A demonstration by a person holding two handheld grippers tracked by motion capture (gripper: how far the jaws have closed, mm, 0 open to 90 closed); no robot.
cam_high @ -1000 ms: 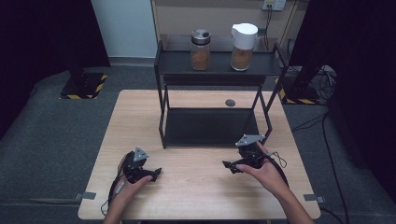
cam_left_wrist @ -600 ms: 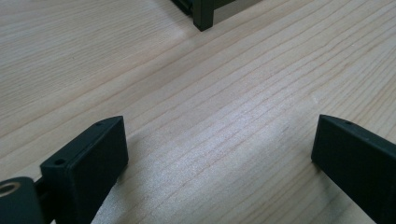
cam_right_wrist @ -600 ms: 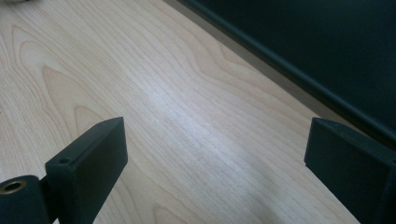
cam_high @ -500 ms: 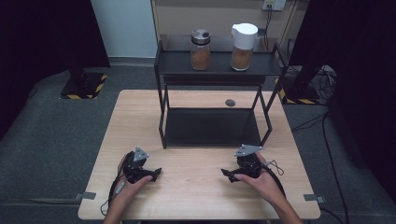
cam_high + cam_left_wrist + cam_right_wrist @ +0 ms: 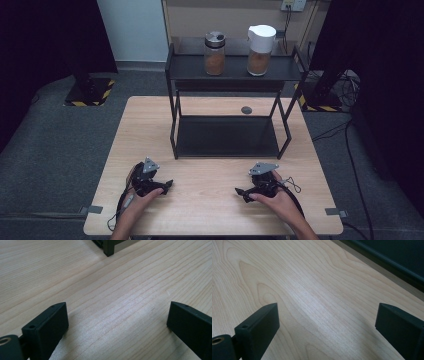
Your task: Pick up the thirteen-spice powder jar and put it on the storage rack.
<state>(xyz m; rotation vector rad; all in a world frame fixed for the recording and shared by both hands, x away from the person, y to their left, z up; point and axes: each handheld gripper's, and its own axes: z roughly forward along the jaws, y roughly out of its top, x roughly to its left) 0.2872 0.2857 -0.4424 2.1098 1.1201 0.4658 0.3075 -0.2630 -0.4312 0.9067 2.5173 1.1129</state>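
Both jaws gape over bare pale wooden tabletop (image 5: 210, 200), the black metal shelf rack (image 5: 227, 137) just ahead; right gripper (image 5: 243, 192) has sunk lower, left gripper (image 5: 166, 184) unchanged.

The right gripper (image 5: 325, 327) is low over the wooden table (image 5: 307, 290). Its two black jaws stand far apart — one at each side, with nothing but bare wood between them. The wood is pale with wavy lines. At the top right corner runs the dark edge of a black shelf (image 5: 387, 257).
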